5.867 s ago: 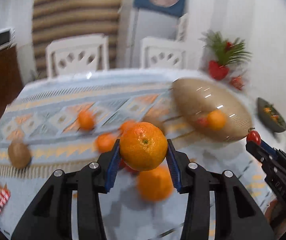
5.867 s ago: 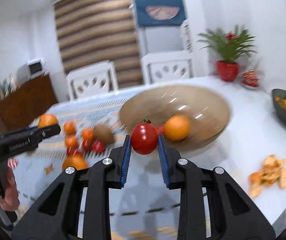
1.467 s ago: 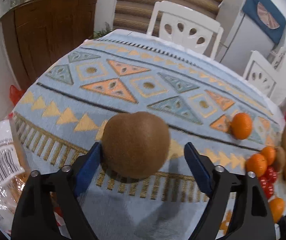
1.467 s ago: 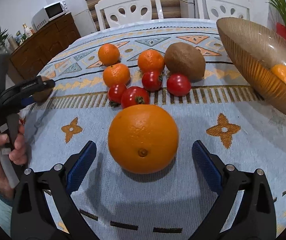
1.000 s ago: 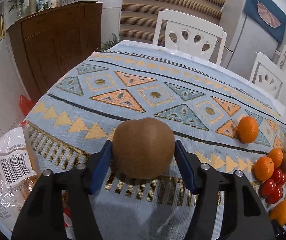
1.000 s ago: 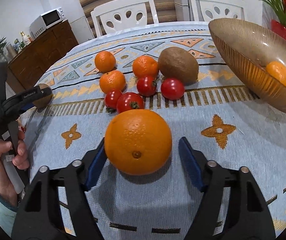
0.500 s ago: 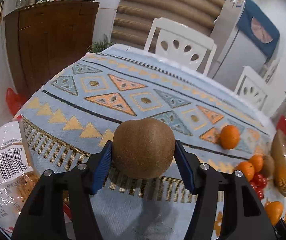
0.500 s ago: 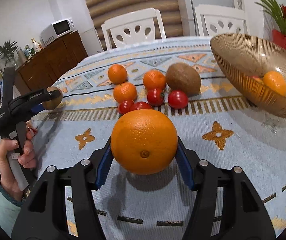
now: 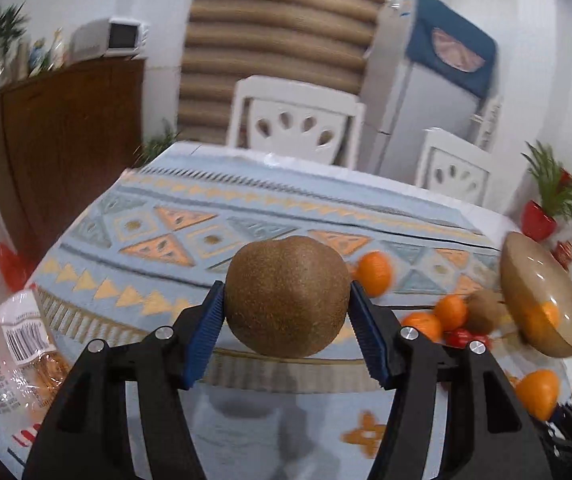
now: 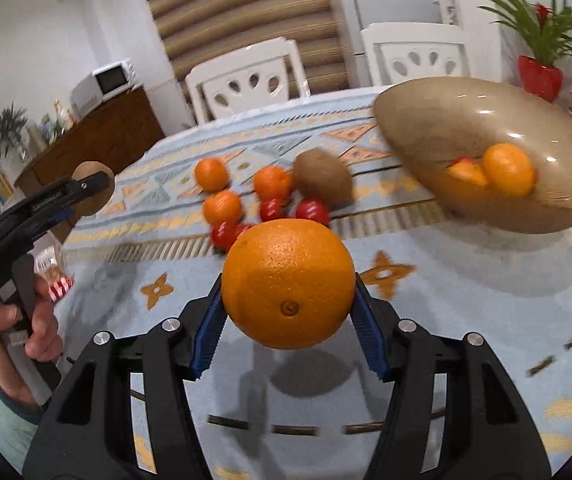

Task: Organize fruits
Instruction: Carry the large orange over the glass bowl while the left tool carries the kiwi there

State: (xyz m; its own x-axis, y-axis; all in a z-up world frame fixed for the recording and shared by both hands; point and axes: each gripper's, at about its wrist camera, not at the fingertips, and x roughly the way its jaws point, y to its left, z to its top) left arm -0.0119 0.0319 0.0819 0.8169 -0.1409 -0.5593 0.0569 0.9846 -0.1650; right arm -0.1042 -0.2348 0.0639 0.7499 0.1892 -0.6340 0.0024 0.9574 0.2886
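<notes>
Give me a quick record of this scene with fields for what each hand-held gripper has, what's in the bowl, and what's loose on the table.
left hand-held gripper: shut on a brown kiwi, lifted off the tablecloth
right hand-held gripper: shut on a large orange, lifted, shadow beneath it
bowl: tan, tilted, holds an orange fruit and something red and orange beside it, too blurred to name
loose fruit: three small oranges, a second kiwi, several tomatoes, clustered left of the bowl
table edge: plastic bag at the left
</notes>
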